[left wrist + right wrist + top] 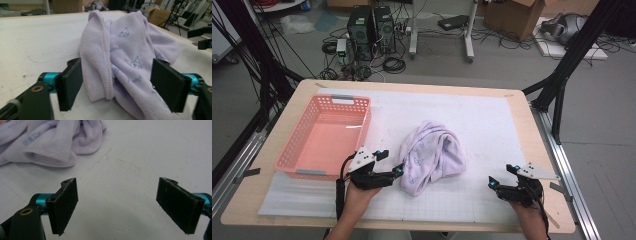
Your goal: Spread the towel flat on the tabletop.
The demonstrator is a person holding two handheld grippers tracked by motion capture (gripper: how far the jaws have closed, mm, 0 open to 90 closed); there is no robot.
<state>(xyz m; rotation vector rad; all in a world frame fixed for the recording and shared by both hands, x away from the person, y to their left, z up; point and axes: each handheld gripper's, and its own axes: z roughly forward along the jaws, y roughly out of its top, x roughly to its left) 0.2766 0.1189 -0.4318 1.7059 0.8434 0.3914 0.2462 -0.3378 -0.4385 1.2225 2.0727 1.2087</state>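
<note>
A pink basket (324,137) sits at the counter's (512,107) left, while two computer towers (372,27) and a cardboard box (514,17) stand on the far floor.

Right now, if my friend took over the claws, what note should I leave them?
Left claw: open, its jaws either side of the crumpled lilac towel, pads not pressing yet.
Right claw: open and holding nothing, over bare mat, off to the towel's right.
Pink basket: at the table's left, nothing inside.
Done: the left claw is lined up on the towel's near edge.
Left: close on the towel and lift it; it probably goes into the basket or gets spread flat, though I can't tell which.
</note>
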